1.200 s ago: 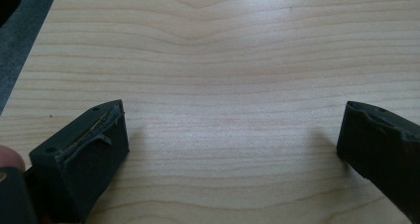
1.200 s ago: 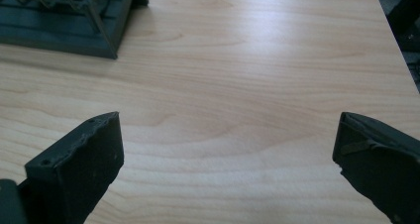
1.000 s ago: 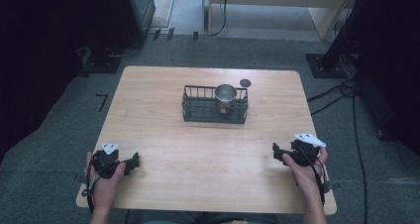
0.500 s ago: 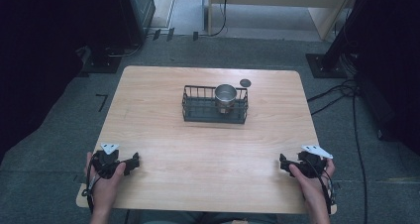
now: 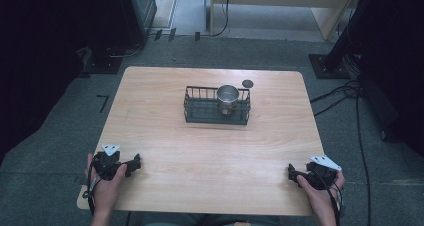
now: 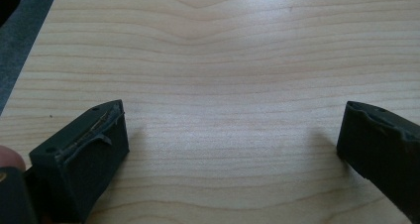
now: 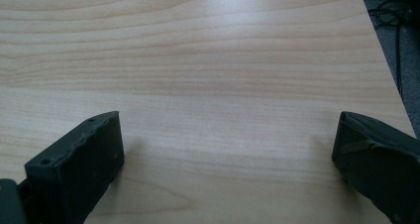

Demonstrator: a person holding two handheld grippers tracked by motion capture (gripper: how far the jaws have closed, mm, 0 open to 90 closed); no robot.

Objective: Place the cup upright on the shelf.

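Observation:
A dark wire basket (image 5: pixel 216 106) stands at the far middle of the wooden table (image 5: pixel 210 151), with a shiny metal cup (image 5: pixel 227 98) upright in its right part. A small dark round disc (image 5: pixel 247 83) lies on the table just behind the basket's right end. My left gripper (image 5: pixel 136 162) rests near the front left corner, held by a hand. Its jaws stand wide apart over bare wood in the left gripper view (image 6: pixel 233 140). My right gripper (image 5: pixel 291 172) rests near the front right corner, open too, with nothing between its jaws (image 7: pixel 228 149).
The table's right edge (image 7: pixel 391 75) lies close to the right gripper, with cables (image 7: pixel 396 11) on the grey floor beyond. Dark equipment stands on the floor at the left and right of the table. Bare wood stretches between the grippers and the basket.
The right hand has drawn its gripper back toward the front edge and a little to the right. The left gripper has stayed in place.

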